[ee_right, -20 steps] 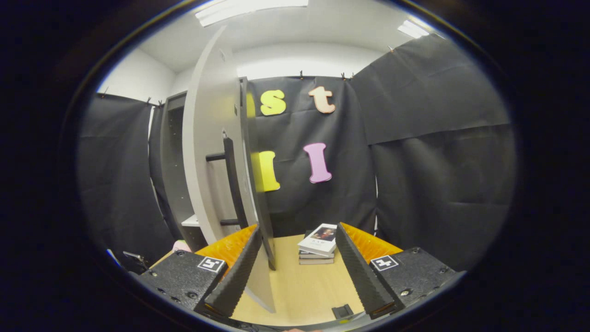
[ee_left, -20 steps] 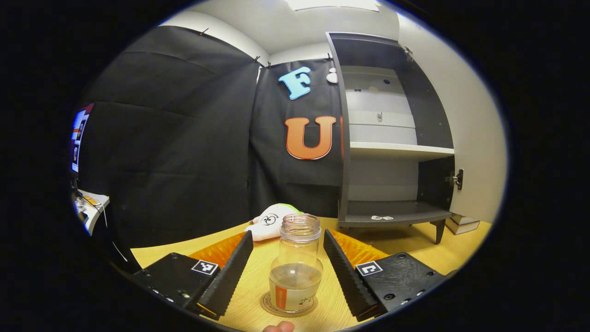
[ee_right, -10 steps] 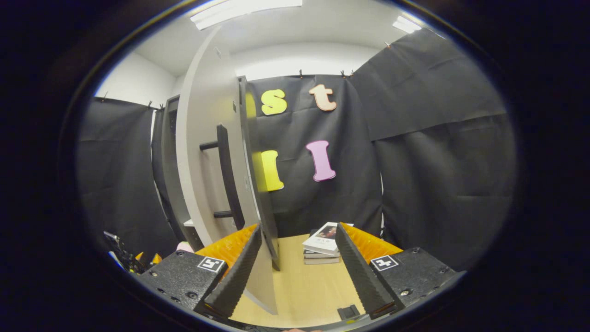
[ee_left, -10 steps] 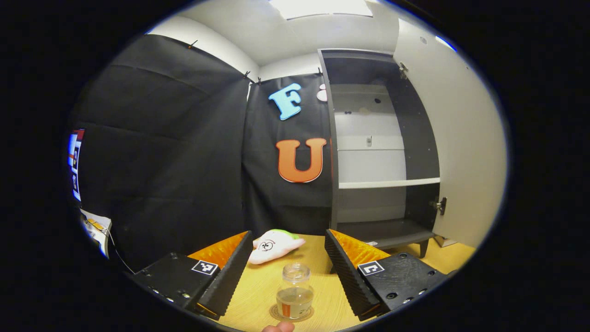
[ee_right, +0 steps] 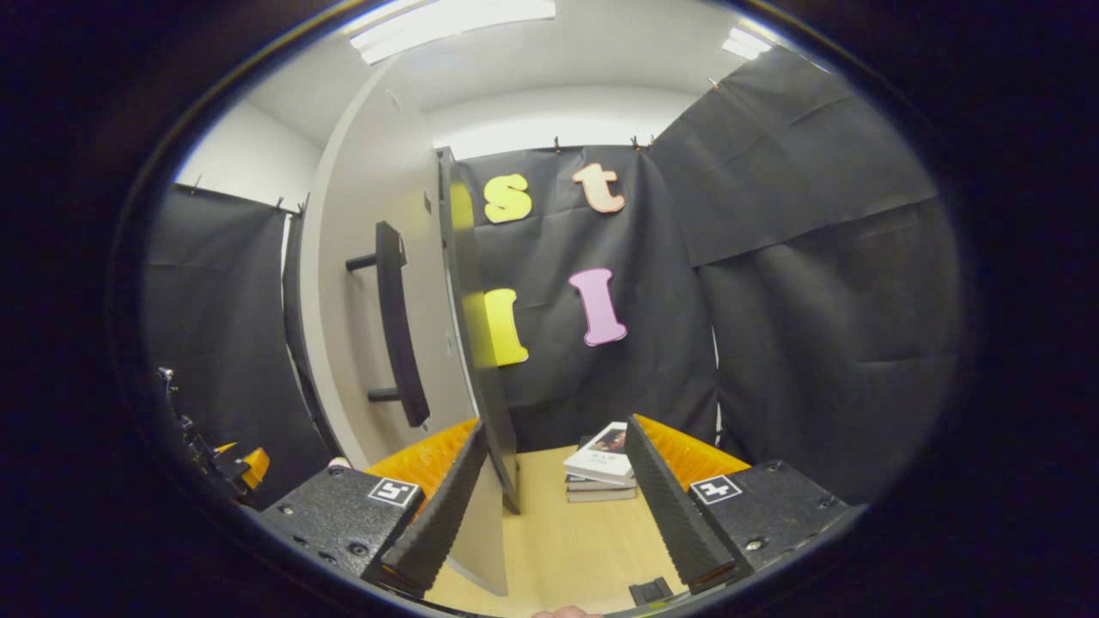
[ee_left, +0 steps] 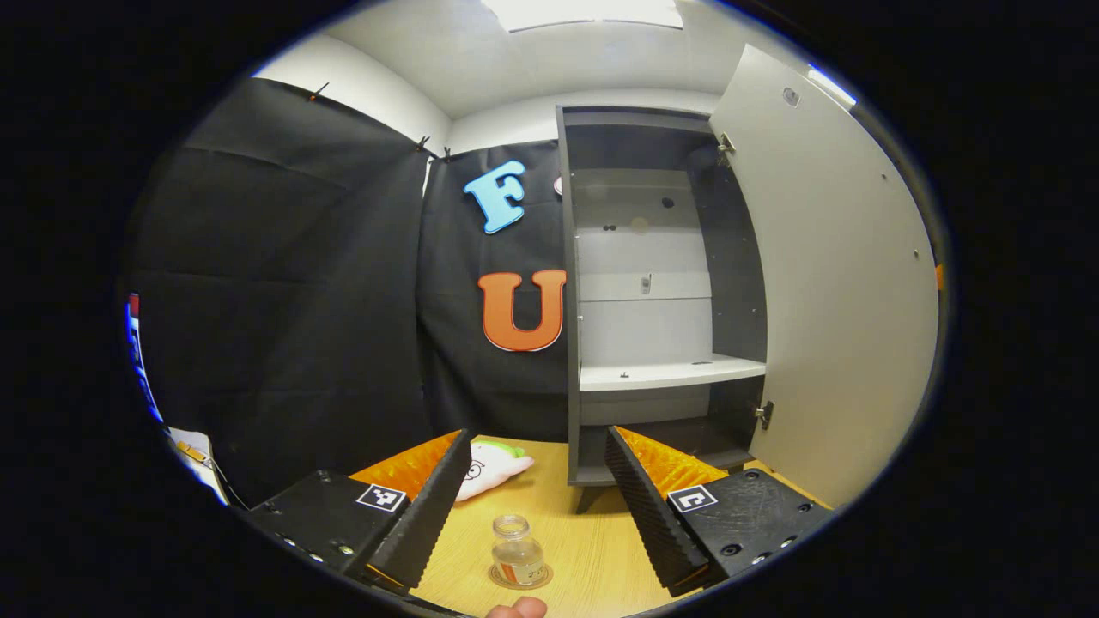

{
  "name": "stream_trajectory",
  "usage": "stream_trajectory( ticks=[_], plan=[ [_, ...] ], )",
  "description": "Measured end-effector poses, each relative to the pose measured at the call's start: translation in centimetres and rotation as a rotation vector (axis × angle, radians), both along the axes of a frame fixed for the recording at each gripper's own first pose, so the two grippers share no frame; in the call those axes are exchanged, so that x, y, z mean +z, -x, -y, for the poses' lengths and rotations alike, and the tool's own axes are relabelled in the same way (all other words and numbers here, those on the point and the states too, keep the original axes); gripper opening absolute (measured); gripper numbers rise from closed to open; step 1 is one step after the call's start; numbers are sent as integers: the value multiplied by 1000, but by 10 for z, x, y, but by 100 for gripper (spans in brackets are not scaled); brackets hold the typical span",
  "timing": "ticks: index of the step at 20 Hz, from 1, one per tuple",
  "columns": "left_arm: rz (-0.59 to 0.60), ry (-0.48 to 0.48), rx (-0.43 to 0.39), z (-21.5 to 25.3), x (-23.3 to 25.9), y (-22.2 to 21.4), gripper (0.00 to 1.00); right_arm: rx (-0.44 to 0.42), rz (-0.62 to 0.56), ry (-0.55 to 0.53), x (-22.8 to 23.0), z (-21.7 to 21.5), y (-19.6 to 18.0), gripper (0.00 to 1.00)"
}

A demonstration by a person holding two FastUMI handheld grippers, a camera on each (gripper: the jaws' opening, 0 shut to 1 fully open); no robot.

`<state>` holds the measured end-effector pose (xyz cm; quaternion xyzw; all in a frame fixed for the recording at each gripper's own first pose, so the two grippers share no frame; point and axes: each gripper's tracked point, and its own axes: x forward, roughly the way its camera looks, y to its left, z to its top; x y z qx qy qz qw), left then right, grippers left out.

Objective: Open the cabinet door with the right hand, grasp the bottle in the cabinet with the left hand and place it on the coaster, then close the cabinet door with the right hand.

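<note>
Left hand-held gripper [ee_left: 532, 502], fingers spread wide and holding nothing, has pulled back from the bottle [ee_left: 518, 562] over the past second; the bottle, which stood large between the fingers a second ago, now looks small, low and ahead in the gap between them. It stands upright on the coaster [ee_left: 521, 578] on the tabletop [ee_left: 592, 558], with some clear liquid in the bottom and no cap that can be seen. A soft toy [ee_left: 489, 468] lies farther ahead, just left of the gripper's line. Beyond, ahead and to the right, the cabinet [ee_left: 657, 292] stands open with its shelf [ee_left: 670, 372] bare, and the door [ee_left: 846, 292] is swung out at far right.

Right hand-held gripper [ee_right: 554, 506], also wide open and gripping nothing, has the door [ee_right: 361, 300] close ahead on its left. The door's free edge runs down just inside the left finger [ee_right: 438, 506], and whether the two touch cannot be told. Across the second the door's front and its handle [ee_right: 397, 330] have turned more toward this camera. A stack of books [ee_right: 601, 472] lies ahead, between the fingers.

With the bottle released on the coaster, the placing step appears done. What seems left is the closing: the right gripper looks placed to press the door round toward the cabinet.
</note>
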<state>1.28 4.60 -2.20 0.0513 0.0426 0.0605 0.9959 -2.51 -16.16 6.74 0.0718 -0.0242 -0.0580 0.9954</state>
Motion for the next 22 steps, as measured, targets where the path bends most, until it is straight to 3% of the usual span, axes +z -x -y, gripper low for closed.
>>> stream_trajectory(
  ticks=[2,7,10,14,17,22],
  plan=[
    [-10,10,-39,19,7,0,95,11,30,16,18,-1,-3,100],
    [3,16,-91,48,23,4,95,37,92,132,56,-27,-4,96],
    [-4,24,-104,56,21,7,95,83,64,188,49,-50,-14,100],
    [-12,30,-105,59,16,12,95,78,72,241,56,-49,-11,95],
    [-13,34,-111,59,15,13,95,93,63,216,55,-52,-11,95],
    [-8,14,-126,59,13,18,95,204,65,125,53,-74,-17,94]
  ],
)
